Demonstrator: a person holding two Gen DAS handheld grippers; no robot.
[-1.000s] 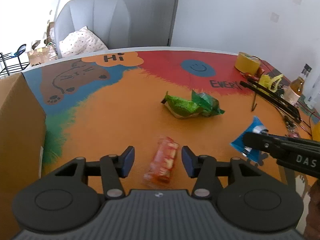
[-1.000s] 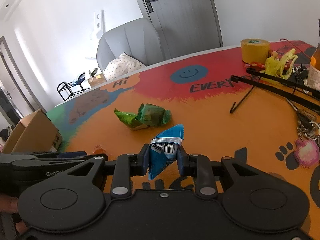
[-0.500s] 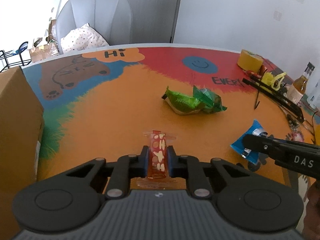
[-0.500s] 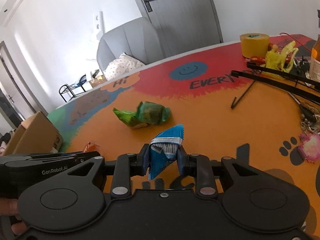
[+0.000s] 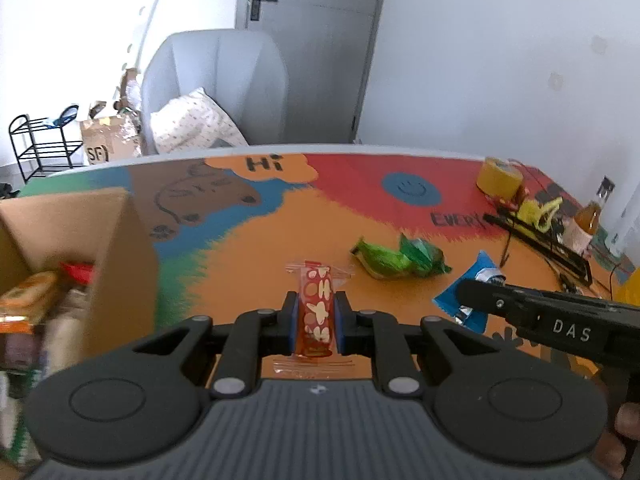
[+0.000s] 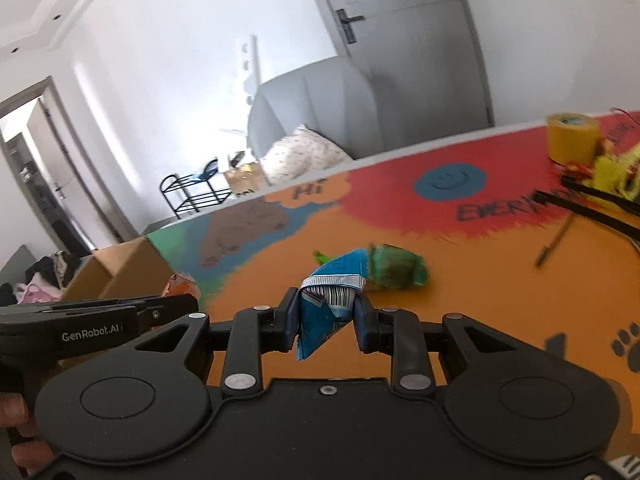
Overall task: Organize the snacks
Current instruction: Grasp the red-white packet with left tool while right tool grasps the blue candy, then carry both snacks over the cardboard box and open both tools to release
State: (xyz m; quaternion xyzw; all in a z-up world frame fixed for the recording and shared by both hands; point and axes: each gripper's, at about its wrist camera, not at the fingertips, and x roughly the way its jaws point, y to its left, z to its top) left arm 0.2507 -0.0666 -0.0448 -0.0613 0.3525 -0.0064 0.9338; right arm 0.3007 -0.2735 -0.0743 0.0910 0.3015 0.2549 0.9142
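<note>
Snacks fill both grippers: the left gripper [image 5: 314, 322] pinches a red snack packet [image 5: 317, 312], the right gripper [image 6: 327, 322] pinches a blue snack packet [image 6: 326, 312]. Green snack packets [image 5: 398, 260] lie on the colourful table [image 5: 260, 256]. An open cardboard box [image 5: 80, 240] of snacks stands left.

Your left tongs [image 5: 316, 320] are matte black with blue pads [image 5: 295, 322], silver pivot screws, round side discs, a ribbed grey housing and "GenRobot.AI" lettering. Your right tongs [image 6: 326, 326] match, smooth black body, marked "DAS". Bare skin shows on your left hand [image 6: 18, 436].
</note>
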